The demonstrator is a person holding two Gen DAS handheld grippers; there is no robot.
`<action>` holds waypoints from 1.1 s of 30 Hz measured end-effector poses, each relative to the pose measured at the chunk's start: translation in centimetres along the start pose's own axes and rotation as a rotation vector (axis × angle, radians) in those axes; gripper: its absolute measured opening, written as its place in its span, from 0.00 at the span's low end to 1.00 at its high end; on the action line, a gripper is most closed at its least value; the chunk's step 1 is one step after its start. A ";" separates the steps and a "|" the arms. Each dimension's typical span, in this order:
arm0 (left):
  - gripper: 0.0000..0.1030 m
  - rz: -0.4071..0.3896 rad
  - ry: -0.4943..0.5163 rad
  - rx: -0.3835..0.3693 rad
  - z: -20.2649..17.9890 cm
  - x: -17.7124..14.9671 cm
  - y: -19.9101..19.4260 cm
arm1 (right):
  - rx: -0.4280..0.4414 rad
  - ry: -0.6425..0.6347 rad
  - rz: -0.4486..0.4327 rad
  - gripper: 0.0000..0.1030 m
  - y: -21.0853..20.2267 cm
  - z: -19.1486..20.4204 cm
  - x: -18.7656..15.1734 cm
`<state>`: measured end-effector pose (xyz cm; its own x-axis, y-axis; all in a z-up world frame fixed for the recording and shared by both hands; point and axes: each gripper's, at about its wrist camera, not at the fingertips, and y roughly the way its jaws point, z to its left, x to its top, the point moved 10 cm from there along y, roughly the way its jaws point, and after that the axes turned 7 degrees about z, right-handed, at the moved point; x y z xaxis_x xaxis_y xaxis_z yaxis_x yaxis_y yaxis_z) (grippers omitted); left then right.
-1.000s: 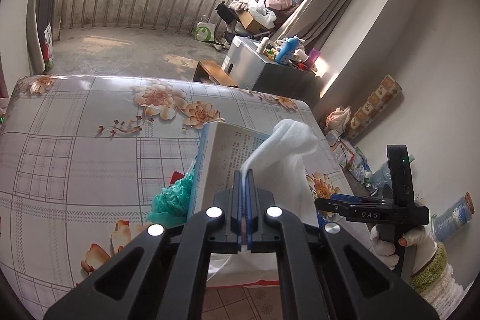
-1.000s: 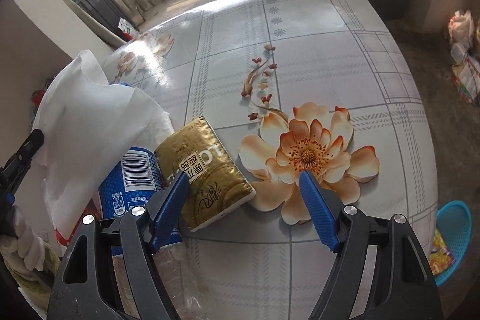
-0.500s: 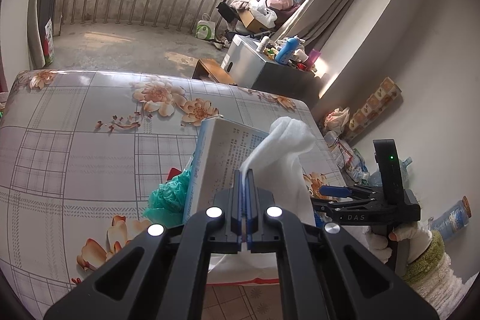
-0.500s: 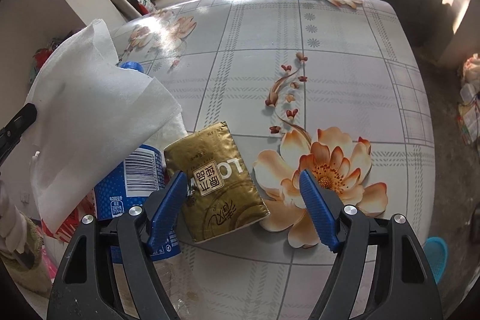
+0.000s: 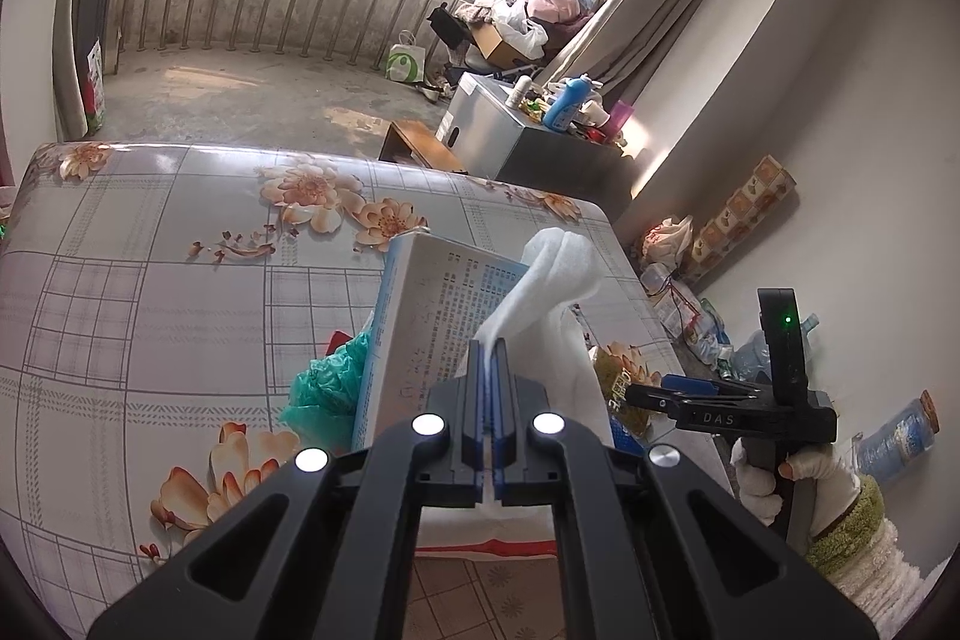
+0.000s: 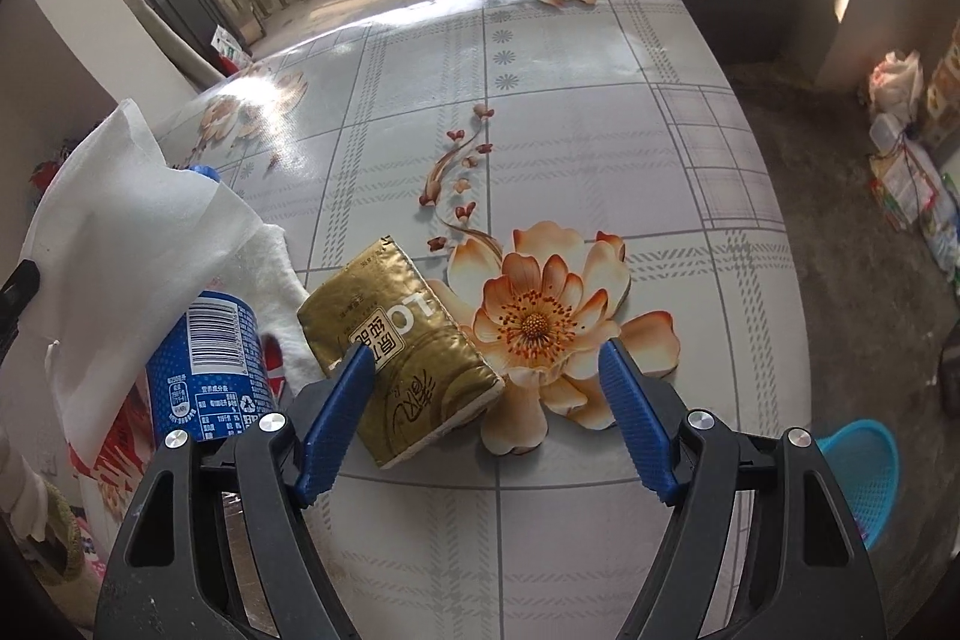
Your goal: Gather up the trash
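Left gripper: clamped tight on a fold of white foam sheet, held up off the floral table; jaws fully together with only the sheet between them.
Right gripper: spread wide, holding nothing, hovering low over the table just in front of the gold tissue pack; left pad overlaps the pack's near corner in view, right pad well out over the printed flower.
Landmark: gold tissue pack, lying flat and skewed on the table near its front edge.
Blue can: just left of the pack, barcode facing up, partly under the foam sheet.
Foam sheet, right view: draped left of the pack and over the can, close enough to get dragged in.
Printed box: upright, beyond and left of the pack as seen from the left wrist, touching the foam sheet.
Green crumpled bag: further left of the pack, beside the box.
Blue basket: on the floor, well right of the pack, below the table edge; likely the drop point.
Step in hand, as judged: closing on the pack.
Doing it well: shift left until the pack sits centred between the pads, turn to square up with its long sides, lower until the pads straddle its thickness, then squeeze gently, since a soft pack squashes and slips.
Risk: nudging the can or snagging the foam sheet.
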<state>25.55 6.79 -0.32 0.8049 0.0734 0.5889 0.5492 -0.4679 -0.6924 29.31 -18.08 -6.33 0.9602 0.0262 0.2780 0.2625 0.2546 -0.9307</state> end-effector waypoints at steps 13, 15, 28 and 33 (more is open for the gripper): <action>0.01 -0.026 0.028 0.004 -1.2 0.6 -1.0 | 0.015 -0.293 0.046 0.78 2.1 4.3 1.0; 0.01 -0.033 0.035 0.001 -1.4 0.9 -1.2 | 0.025 -0.253 0.056 0.71 2.6 3.4 1.3; 0.01 -0.085 0.138 -0.085 -6.5 3.0 -3.0 | 0.145 0.010 -0.021 0.54 0.6 -0.7 -0.2; 0.01 -0.101 0.208 -0.143 -10.1 4.0 -4.1 | 0.211 0.130 -0.138 0.54 -4.3 -2.4 -1.4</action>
<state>24.23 0.11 9.07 0.6759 -0.0493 0.7354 0.5753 -0.5884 -0.5682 27.03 -21.51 -3.26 0.9247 -0.1430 0.3528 0.3785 0.4435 -0.8124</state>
